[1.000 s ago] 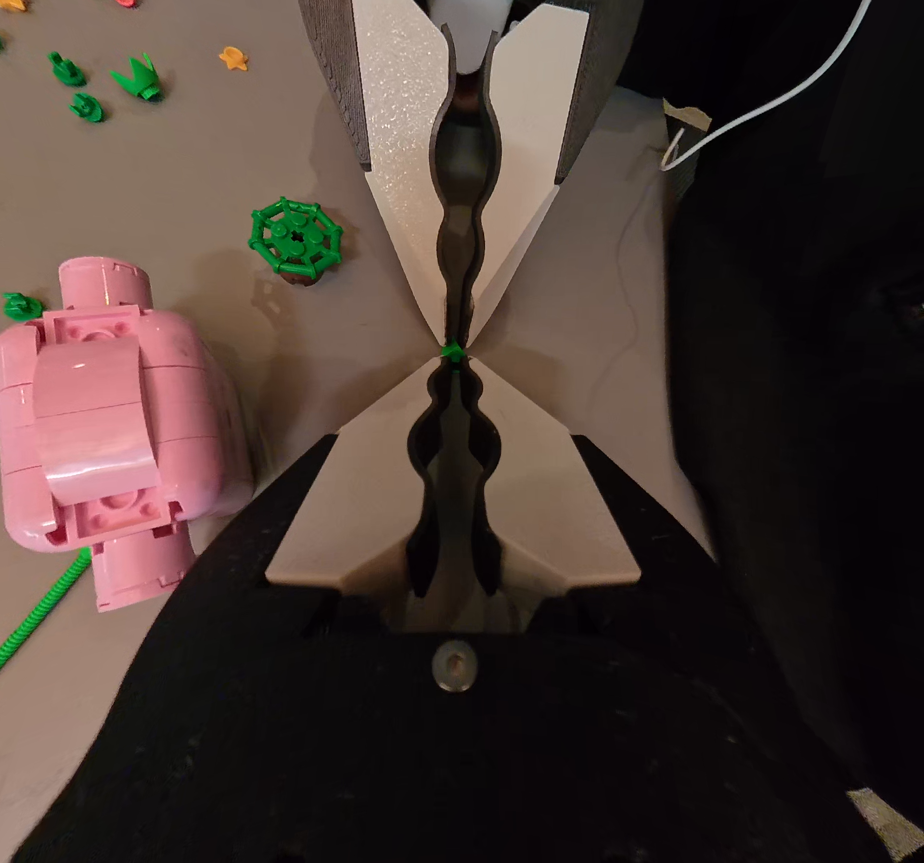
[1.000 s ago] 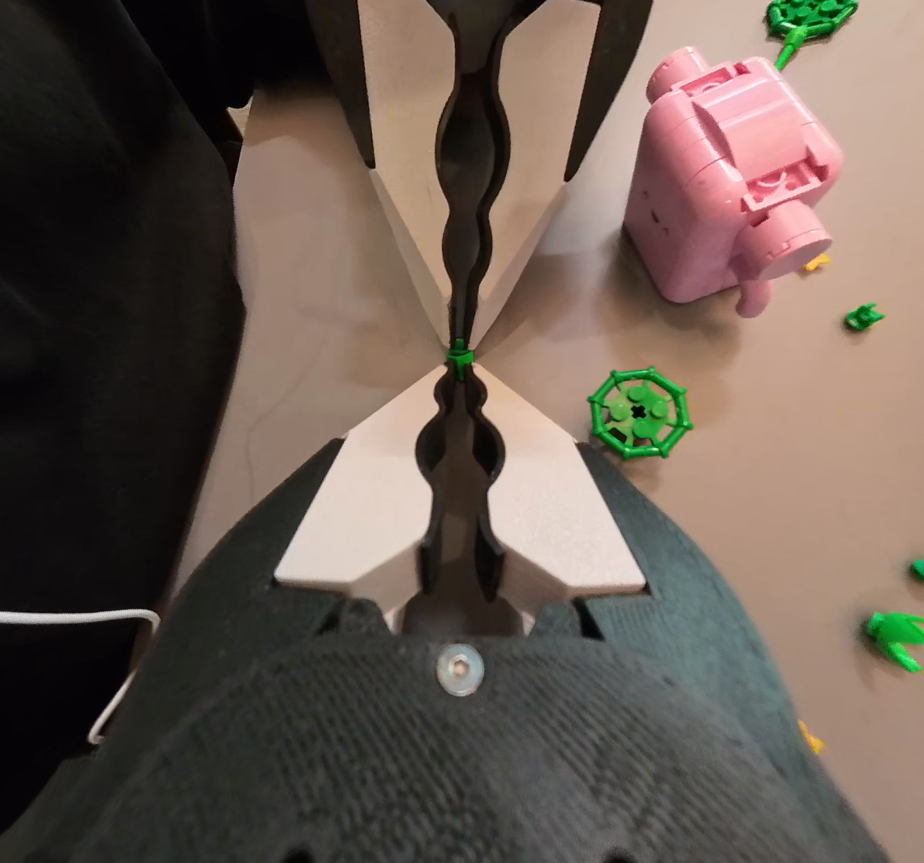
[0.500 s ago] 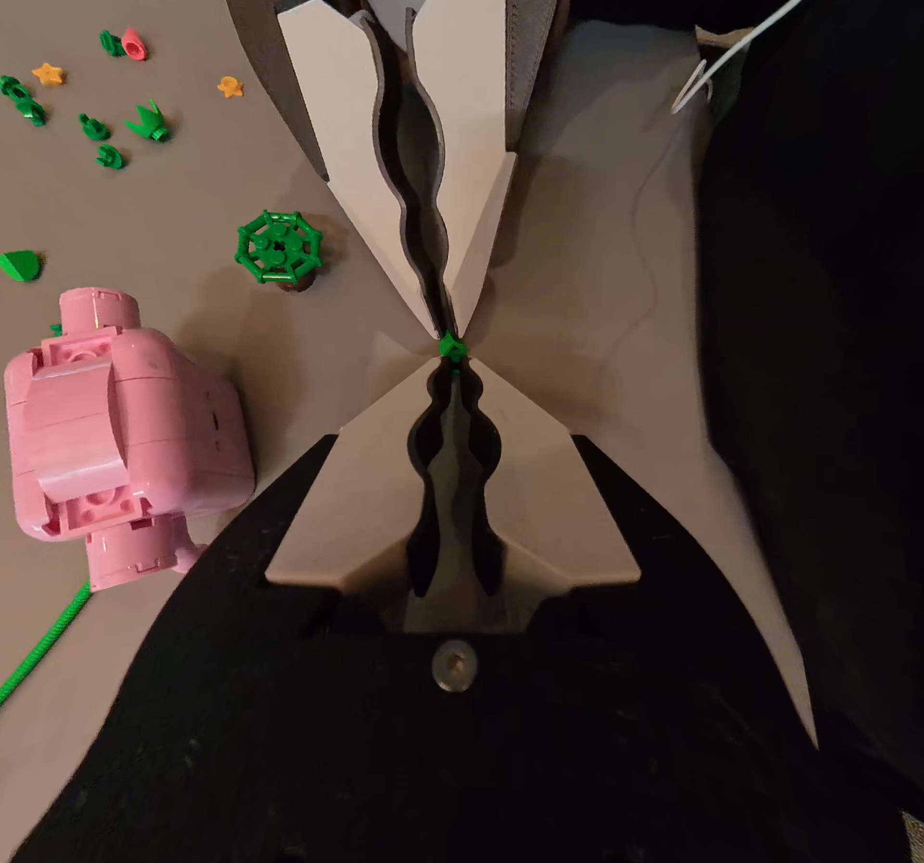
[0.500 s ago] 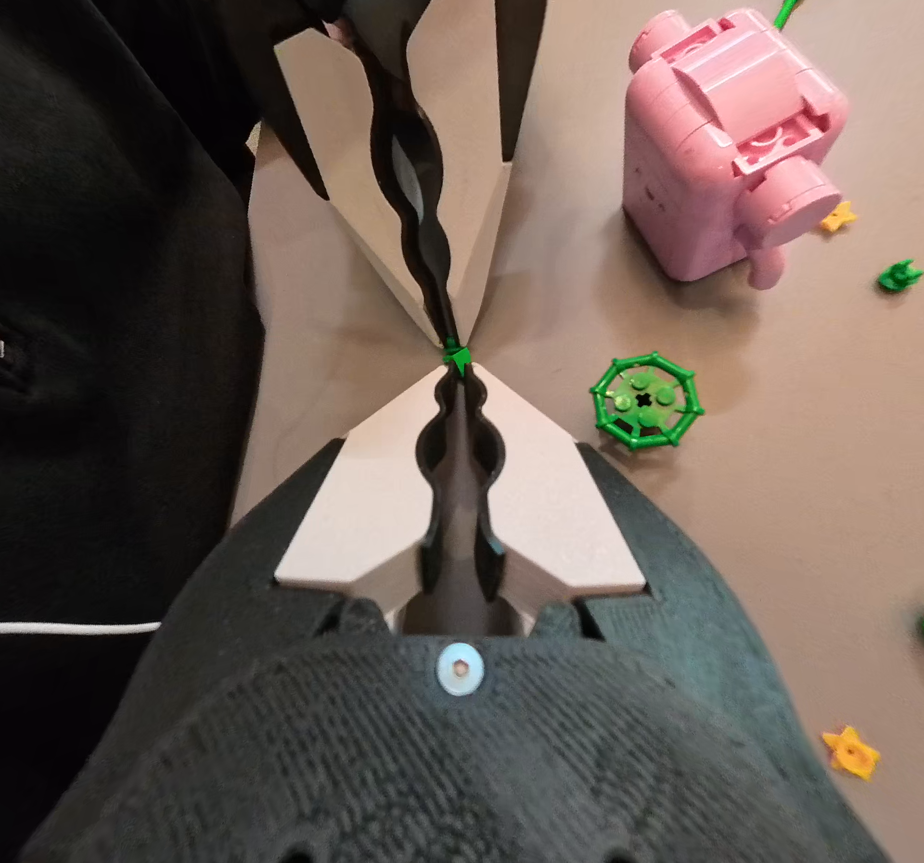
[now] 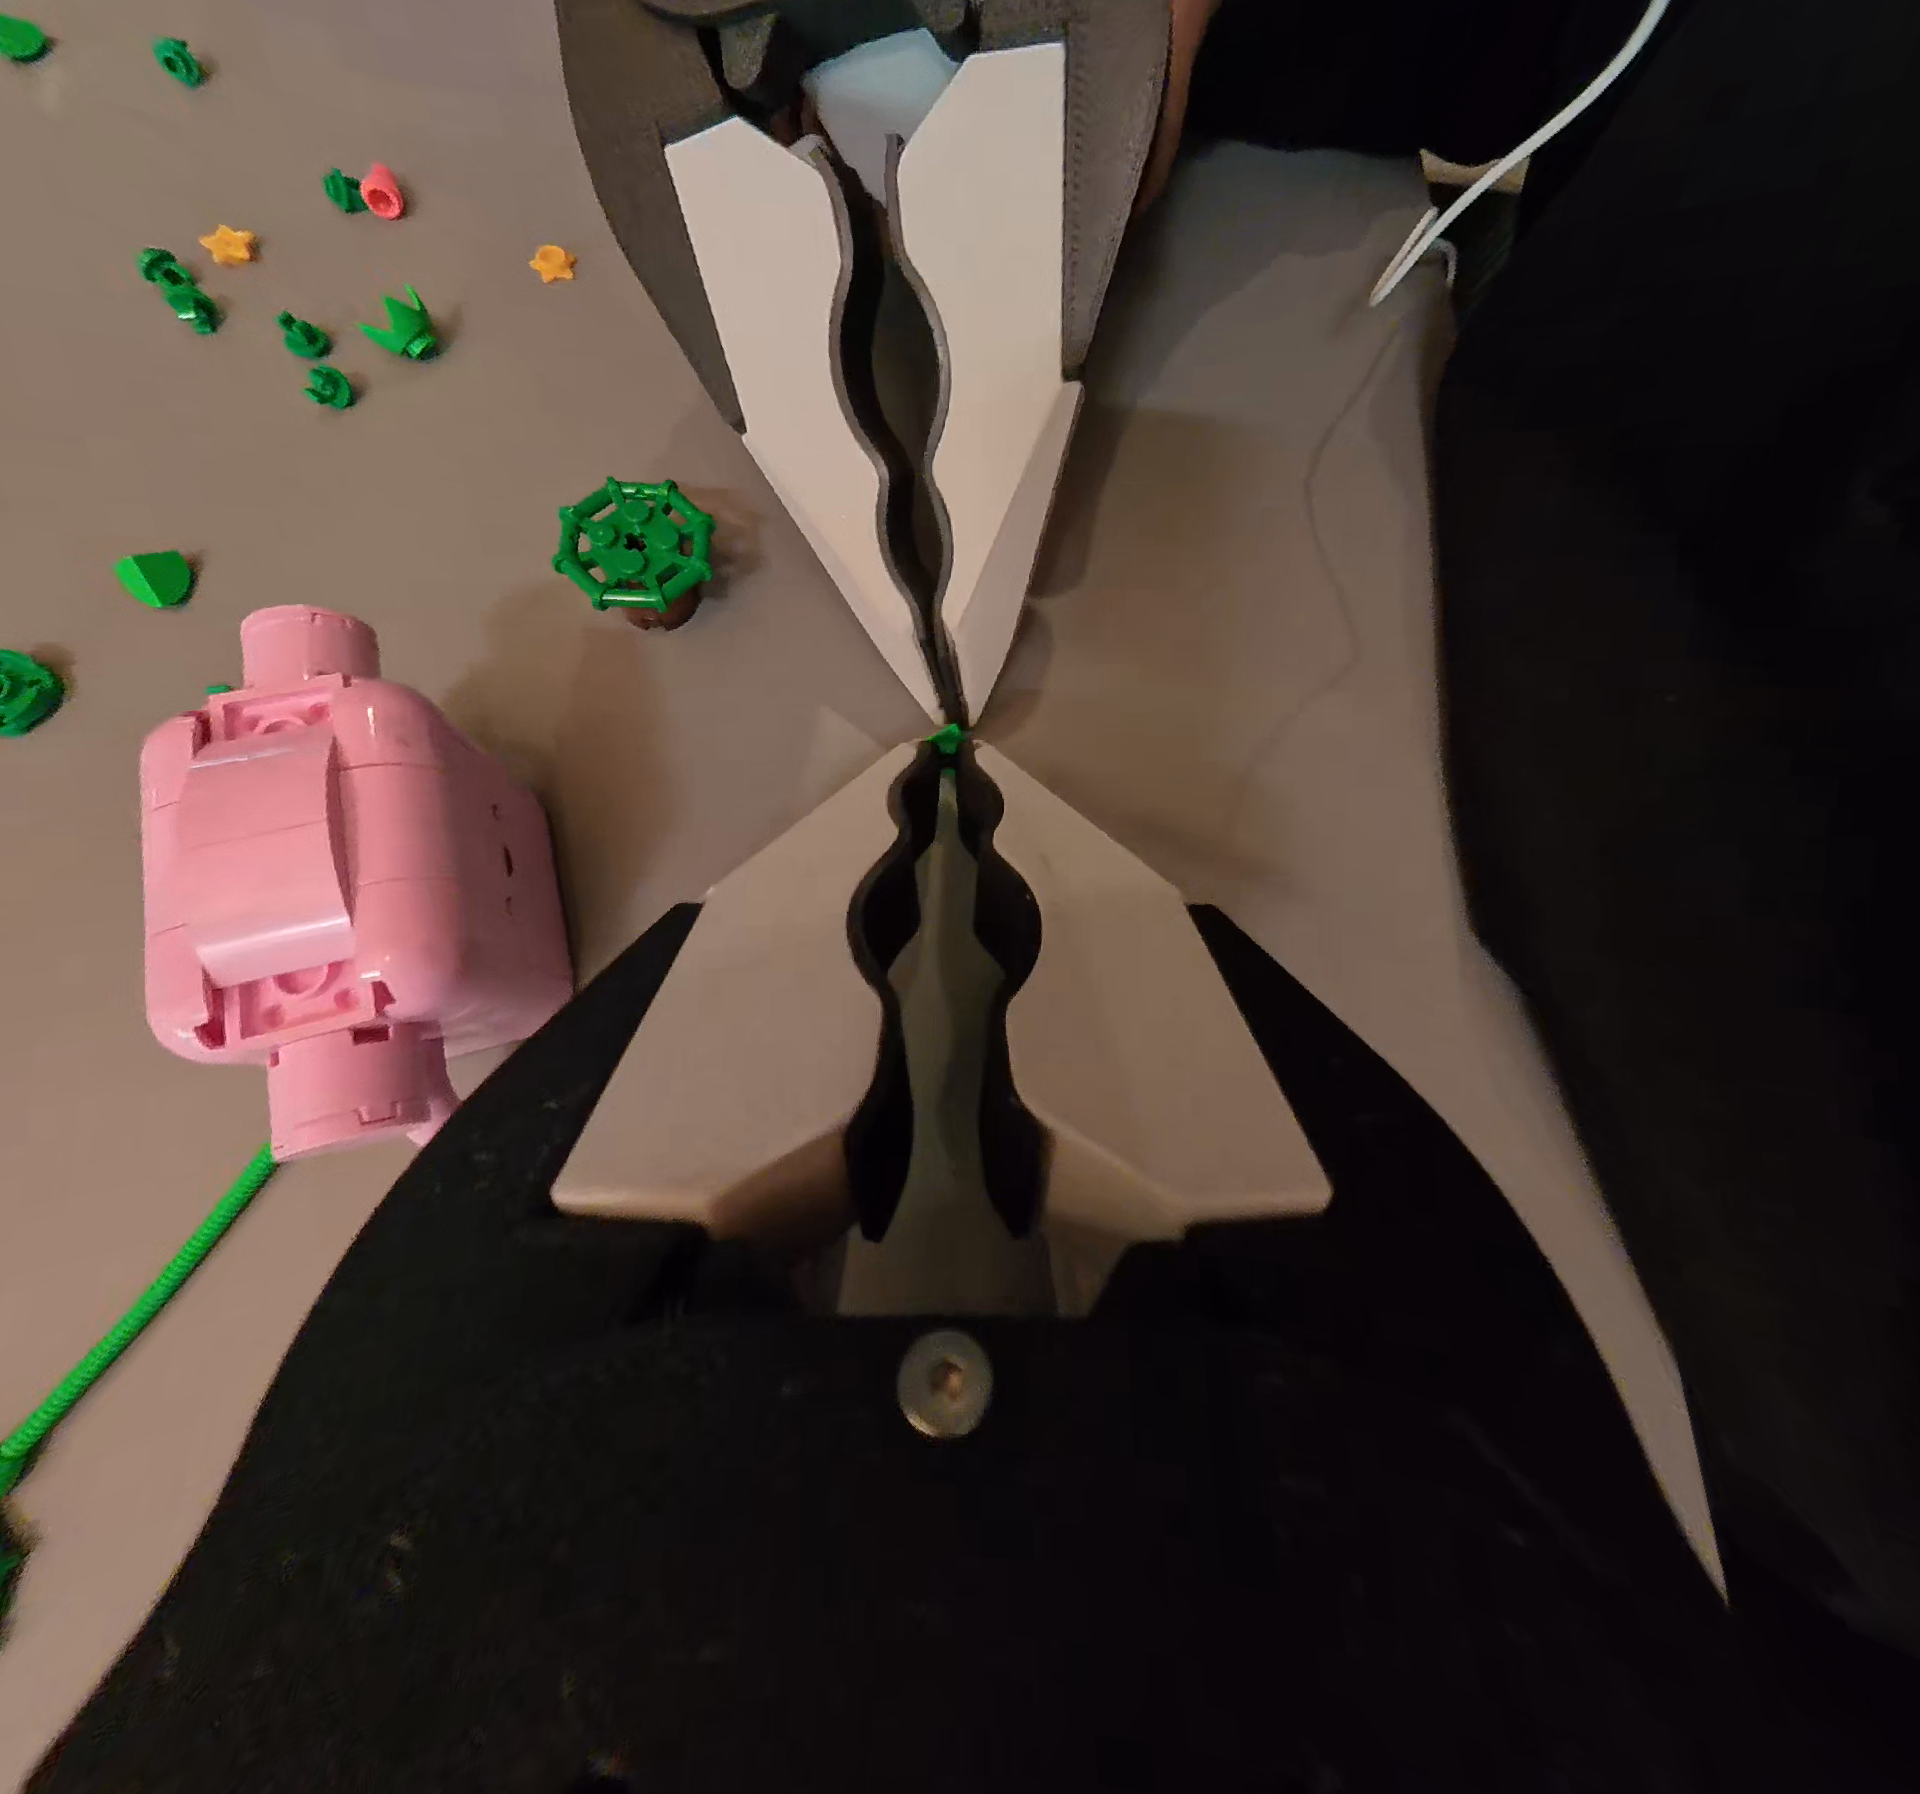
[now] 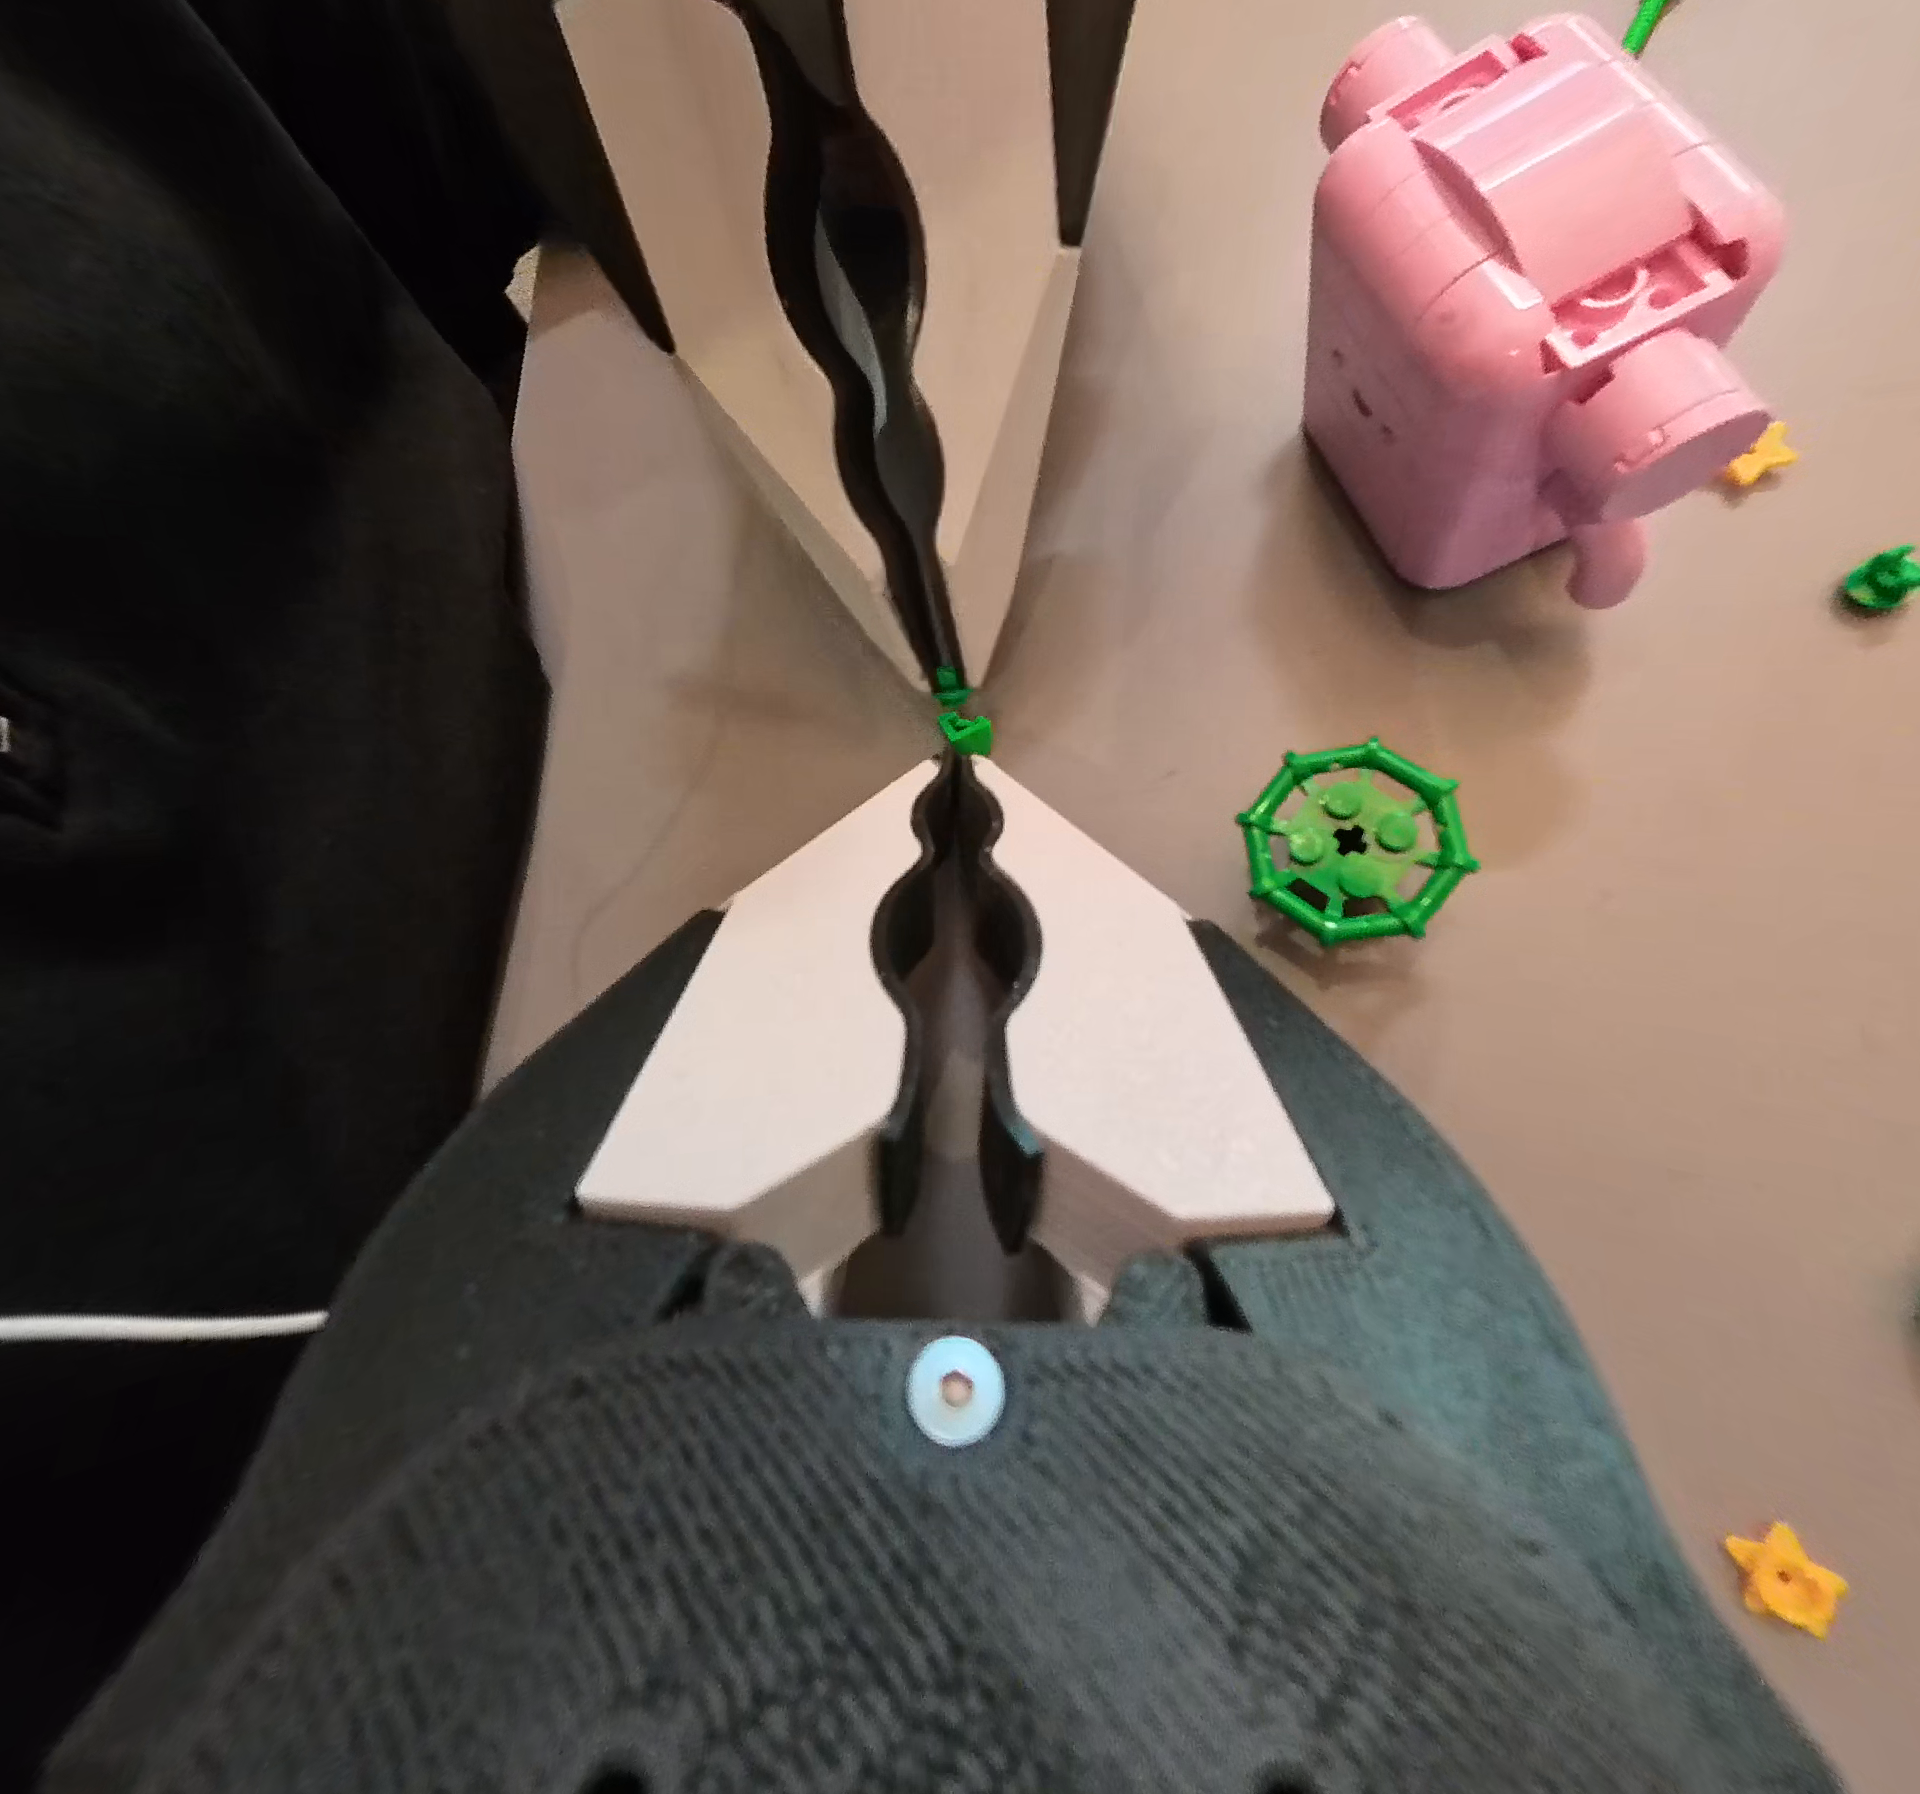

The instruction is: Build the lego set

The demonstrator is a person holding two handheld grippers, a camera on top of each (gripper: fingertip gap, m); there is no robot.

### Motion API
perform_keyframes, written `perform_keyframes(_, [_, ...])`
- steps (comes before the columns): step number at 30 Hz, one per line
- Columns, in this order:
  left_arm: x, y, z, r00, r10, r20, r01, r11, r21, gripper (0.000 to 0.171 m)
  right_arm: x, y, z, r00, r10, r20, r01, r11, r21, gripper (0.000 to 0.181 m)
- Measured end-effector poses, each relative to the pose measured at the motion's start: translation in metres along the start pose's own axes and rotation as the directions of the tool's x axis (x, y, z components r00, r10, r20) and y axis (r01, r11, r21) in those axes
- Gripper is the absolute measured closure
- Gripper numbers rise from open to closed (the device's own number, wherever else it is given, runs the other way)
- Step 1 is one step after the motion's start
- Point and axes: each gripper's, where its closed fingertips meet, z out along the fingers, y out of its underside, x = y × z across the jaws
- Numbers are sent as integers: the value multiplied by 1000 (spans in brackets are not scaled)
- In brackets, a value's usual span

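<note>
Left view
- Left gripper [image 5: 943, 757]: clenched on a tiny green piece [image 5: 945, 736].
- Right gripper [image 5: 940, 695]: tips meet it head-on, closed.
- Pink build [image 5: 343, 903]: on table [image 5: 364, 497], left, well apart.

Right view
- Right gripper [image 6: 954, 770]: clenched on green bit [image 6: 964, 732].
- Second bit [image 6: 945, 680]: in left tips, just apart.
- Step: mating the two bits, likely.
- Next: align, press together.
- Containers: none seen; spare parts loose.

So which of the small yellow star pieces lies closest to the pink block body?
The yellow star tucked against the pink block body, beside its round stub. The other star lies far off on the table.
</note>
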Motion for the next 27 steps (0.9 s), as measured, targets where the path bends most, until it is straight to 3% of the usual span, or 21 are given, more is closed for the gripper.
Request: perform_keyframes(27, [1, 5, 4, 999, -3, -45, 1, 999, -46, 171, 0, 0, 0, 1000, -16, -9, 16, 1000, -4, 181])
